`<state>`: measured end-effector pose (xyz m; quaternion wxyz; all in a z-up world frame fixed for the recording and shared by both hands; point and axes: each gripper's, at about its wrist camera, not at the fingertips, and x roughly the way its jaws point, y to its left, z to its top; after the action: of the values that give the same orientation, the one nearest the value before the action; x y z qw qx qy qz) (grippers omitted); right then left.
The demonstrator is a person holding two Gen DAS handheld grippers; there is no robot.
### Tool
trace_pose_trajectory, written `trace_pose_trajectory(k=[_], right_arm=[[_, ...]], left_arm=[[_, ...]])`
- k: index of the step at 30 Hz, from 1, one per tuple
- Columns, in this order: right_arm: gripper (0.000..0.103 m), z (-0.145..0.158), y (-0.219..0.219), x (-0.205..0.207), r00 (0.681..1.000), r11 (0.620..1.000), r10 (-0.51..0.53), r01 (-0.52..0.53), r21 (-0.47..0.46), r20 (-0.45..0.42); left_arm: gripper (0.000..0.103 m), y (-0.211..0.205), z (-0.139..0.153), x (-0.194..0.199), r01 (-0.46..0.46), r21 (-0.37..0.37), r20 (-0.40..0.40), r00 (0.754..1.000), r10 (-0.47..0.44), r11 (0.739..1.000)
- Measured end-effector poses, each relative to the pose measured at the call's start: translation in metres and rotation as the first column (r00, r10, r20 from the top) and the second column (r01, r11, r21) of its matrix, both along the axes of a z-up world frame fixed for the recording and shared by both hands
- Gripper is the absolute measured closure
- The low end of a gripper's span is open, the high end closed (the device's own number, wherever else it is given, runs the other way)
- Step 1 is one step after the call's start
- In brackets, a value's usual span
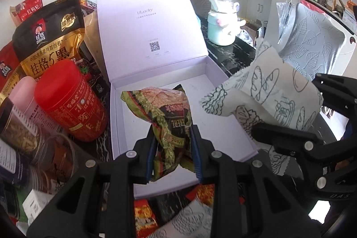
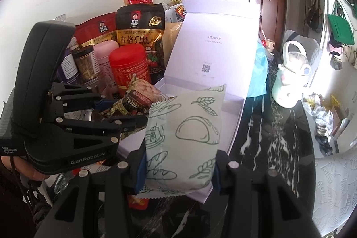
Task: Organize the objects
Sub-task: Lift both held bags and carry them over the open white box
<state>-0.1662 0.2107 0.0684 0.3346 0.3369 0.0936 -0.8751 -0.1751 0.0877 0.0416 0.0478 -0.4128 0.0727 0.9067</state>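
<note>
Over the white box [image 1: 214,126], two clamped snack packets [image 1: 169,124]

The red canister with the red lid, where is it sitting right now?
In the left wrist view, the red canister stands just left of the open white box, in front of the Quaker oats bag.

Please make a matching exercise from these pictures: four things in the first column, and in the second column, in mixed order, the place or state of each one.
Things:
1. dark snack packet
2. pale bread-print packet
3. white box
4. red canister

Places or states:
a. lid standing open
b. held in the left gripper
c. standing outside the box, beside a pink bottle
d. held in the right gripper

Pairs: 1-b, 2-d, 3-a, 4-c
</note>
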Motion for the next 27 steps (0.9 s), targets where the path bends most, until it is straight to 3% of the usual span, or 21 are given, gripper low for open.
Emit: trace_pose_trajectory(k=[27], right_arm=[[0.056,-0.027,-0.023,-0.102,0.997,0.997,0.031,-0.035,0.062,0.066]], left_arm=[[0.076,-0.013,-0.042,-0.088,-0.059,-0.034,0.132,0.989,0.063,0.998]])
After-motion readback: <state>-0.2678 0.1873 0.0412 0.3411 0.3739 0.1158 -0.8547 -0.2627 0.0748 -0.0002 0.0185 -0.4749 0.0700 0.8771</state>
